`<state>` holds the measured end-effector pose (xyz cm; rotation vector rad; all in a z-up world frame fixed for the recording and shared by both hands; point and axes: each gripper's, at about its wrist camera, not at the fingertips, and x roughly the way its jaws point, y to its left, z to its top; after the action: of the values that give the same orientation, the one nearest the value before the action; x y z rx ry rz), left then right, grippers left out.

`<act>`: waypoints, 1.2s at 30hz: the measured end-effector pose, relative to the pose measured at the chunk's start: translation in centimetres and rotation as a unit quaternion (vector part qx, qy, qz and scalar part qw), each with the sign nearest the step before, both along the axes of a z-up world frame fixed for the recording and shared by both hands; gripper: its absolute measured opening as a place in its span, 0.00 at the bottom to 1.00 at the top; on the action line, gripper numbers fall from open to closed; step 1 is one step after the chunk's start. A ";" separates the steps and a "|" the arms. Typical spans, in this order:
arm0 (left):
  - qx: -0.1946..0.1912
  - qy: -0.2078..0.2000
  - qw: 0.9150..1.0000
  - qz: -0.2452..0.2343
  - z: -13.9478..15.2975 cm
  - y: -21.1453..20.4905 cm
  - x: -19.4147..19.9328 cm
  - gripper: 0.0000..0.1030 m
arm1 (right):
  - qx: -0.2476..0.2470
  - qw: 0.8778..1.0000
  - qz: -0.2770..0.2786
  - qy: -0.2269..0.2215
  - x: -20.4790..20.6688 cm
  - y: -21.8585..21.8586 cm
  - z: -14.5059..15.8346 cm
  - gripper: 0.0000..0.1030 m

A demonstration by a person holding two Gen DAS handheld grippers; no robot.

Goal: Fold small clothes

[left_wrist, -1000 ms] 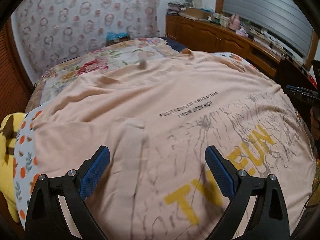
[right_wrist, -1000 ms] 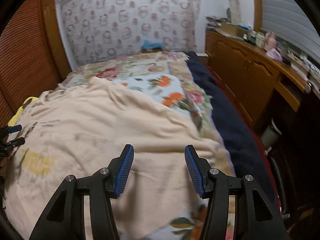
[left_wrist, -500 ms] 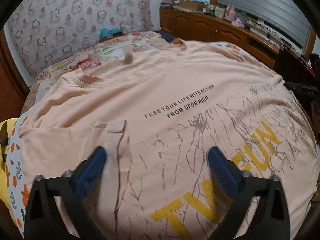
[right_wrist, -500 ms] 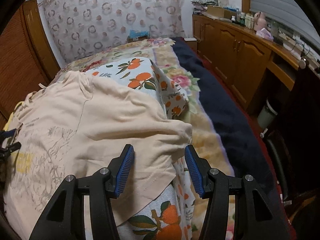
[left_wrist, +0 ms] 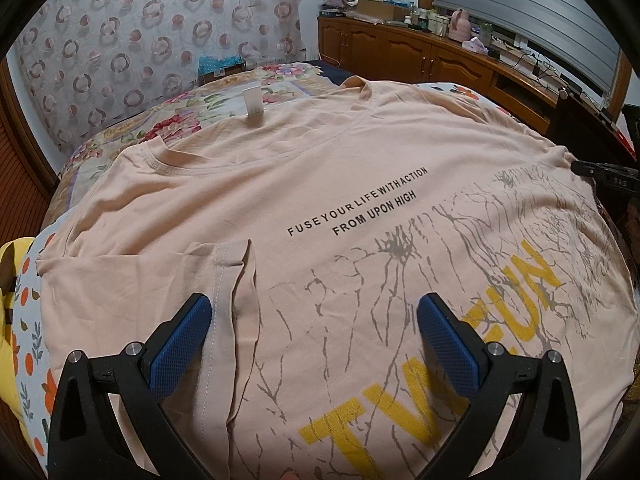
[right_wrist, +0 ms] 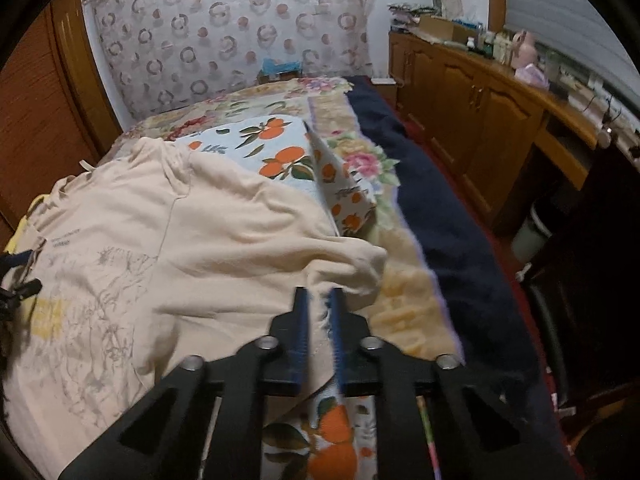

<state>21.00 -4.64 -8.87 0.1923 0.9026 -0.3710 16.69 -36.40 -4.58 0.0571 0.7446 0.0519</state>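
Observation:
A peach T-shirt [left_wrist: 340,168] with black lettering and yellow print lies face up across the bed. Its left sleeve [left_wrist: 236,280] is folded in over the body. My left gripper [left_wrist: 312,340] hovers wide open just above the chest print, with that folded sleeve beside its left finger and nothing gripped. In the right wrist view the T-shirt [right_wrist: 180,240] ends in a bunched right sleeve [right_wrist: 352,264]. My right gripper [right_wrist: 319,312] has its jaws closing to a narrow slit, the pads pinching the sleeve's hem.
An orange-print cushion [right_wrist: 280,148] lies under the shirt on a floral bedspread [right_wrist: 256,100]. A dark blue blanket [right_wrist: 440,220] runs along the bed's right side, beside wooden cabinets [right_wrist: 480,100]. Something yellow [left_wrist: 12,264] sits at the bed's left edge.
My right gripper moved to the shirt's right sleeve and closed on its hem. The shirt, rumpled a second ago, now lies flat. The left gripper stays open over the chest.

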 end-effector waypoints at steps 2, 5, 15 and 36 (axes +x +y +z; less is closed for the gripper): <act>0.000 0.000 1.000 0.000 0.0 0.0 0.0 1.00 | -0.008 1.000 0.002 -0.015 -0.3 0.3 0.5 0.04; 0.000 0.000 1.000 0.000 -0.1 -0.1 0.0 1.00 | -0.013 0.999 0.006 -0.046 -1.1 0.6 2.0 0.04; 0.006 -0.013 1.000 0.004 0.3 0.0 -0.4 1.00 | -0.001 0.987 0.123 -0.100 -1.9 6.6 5.4 0.04; -0.072 -0.053 0.996 0.029 3.7 2.6 -3.8 1.00 | -0.007 0.984 0.176 -0.036 -0.9 9.1 3.0 0.34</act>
<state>17.17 -2.01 -5.18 0.0527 0.7721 -0.3680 15.76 -27.25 -1.63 -0.0906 0.6761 0.3841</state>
